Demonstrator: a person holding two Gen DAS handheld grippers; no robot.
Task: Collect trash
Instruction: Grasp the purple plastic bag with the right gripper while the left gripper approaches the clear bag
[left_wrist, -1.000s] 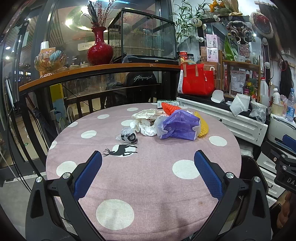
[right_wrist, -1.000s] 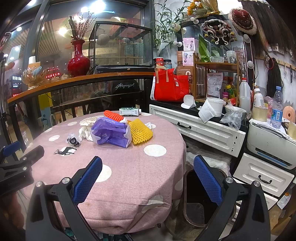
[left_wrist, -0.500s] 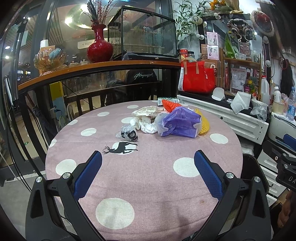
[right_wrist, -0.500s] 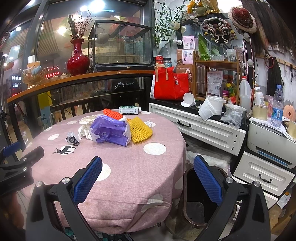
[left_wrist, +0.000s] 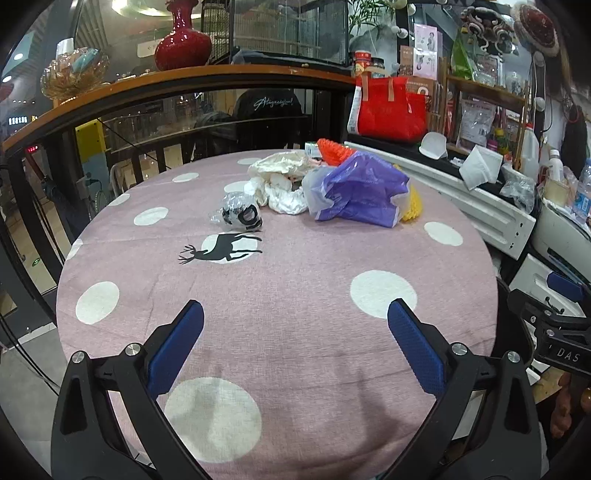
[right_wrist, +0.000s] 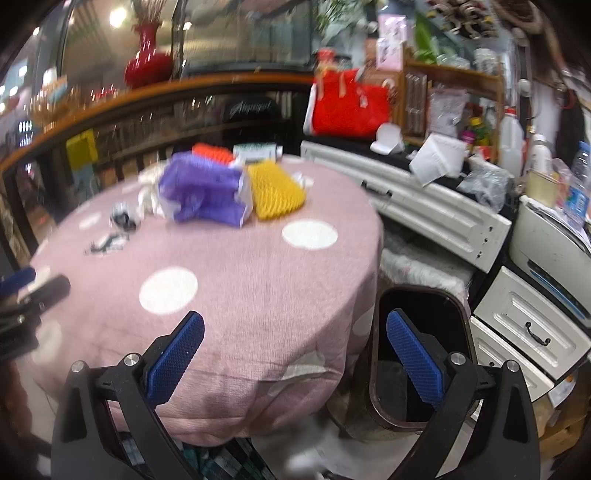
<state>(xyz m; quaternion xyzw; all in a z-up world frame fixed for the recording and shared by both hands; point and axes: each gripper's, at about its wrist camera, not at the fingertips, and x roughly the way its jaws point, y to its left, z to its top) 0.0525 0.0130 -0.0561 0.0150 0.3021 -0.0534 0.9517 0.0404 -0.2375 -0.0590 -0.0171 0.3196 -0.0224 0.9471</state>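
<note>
Trash lies heaped at the far side of a round table with a pink dotted cloth: a purple plastic bag, a yellow foam net, an orange foam net, crumpled white wrappers, a clear wrap with black rings and a small box. My left gripper hangs open over the near part of the table, well short of the heap. Open too, my right gripper straddles the table's right edge and a dark bin on the floor.
A white drawer cabinet with a red bag, bottles and clutter runs along the right. A wooden rail with a red vase curves behind the table. The other gripper and a hand show at the left wrist view's right edge.
Both grippers have moved forward and tilted down toward the table; the trash heap looks nearer. The right wrist view is motion-blurred now. Nothing was taken hold of.
</note>
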